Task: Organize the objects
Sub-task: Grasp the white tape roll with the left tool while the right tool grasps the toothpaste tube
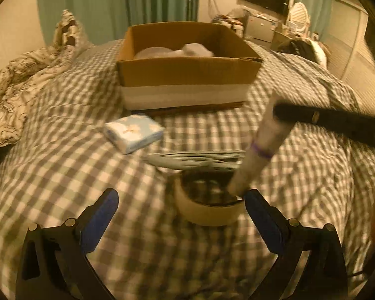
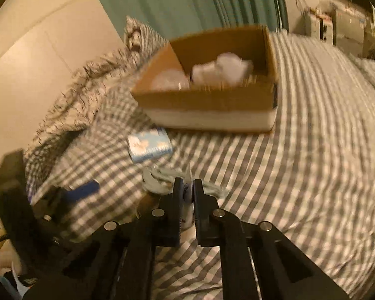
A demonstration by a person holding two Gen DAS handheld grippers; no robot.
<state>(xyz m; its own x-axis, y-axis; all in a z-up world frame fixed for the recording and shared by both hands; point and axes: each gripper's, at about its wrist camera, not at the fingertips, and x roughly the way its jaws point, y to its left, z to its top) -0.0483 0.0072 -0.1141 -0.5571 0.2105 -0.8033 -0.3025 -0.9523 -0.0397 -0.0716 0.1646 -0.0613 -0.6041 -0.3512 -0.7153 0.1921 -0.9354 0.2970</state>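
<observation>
A bed with a grey checked cover [image 1: 62,175]. Nearest, the left gripper [image 1: 180,200] spreads wide before a tape roll [image 1: 207,207]. The right gripper [image 2: 186,187] pinches a pale tube [image 1: 260,147] above that roll. Beyond lie a blue tissue pack [image 1: 133,135], then a cardboard box [image 1: 187,72].

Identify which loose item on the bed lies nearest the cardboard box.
The blue tissue pack, just before the cardboard box; the cable bundle and tape roll lie farther back, toward the left gripper.
</observation>
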